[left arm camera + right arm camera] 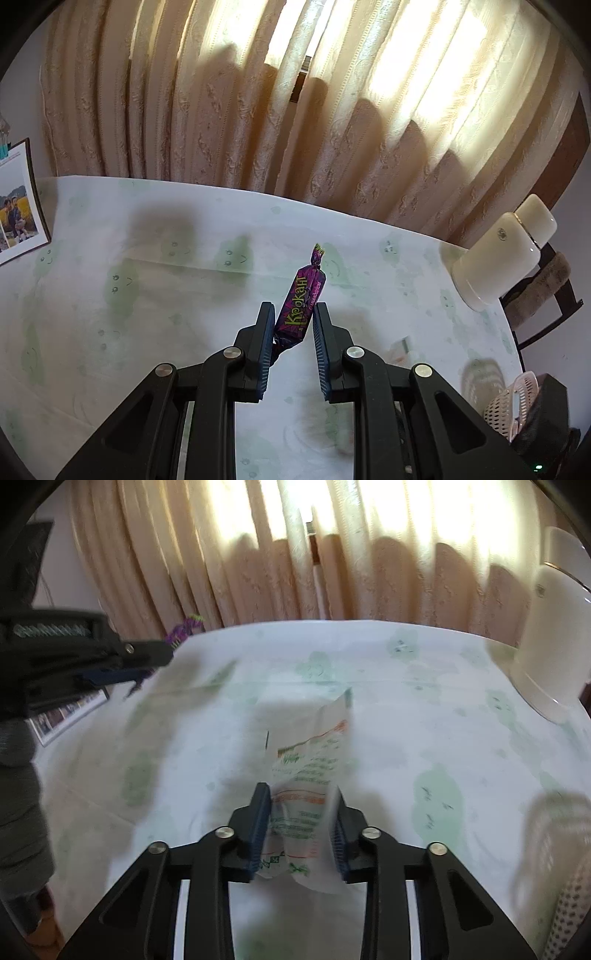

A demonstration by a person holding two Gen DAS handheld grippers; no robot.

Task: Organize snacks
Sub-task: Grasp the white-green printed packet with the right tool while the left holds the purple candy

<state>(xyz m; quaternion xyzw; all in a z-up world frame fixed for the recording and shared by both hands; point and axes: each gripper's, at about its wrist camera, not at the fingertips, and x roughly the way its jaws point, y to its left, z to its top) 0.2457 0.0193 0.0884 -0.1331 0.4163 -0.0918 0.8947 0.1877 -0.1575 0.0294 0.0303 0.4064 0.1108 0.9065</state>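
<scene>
Purple candy pinched in left gripper, white packet in right gripper; neither yet in pink basket.

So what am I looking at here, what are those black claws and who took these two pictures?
The black claws are two hand-held grippers; a person holds one in each hand. Each carries a camera looking out along its fingers, so one picture comes from each. The left gripper holds a purple candy, which leans on one finger while the other stands slightly off it. The right gripper is shut on a white packet; that picture is blurred. Below is a table with a green-printed cloth, a white jar, a pink basket and a photo.
</scene>
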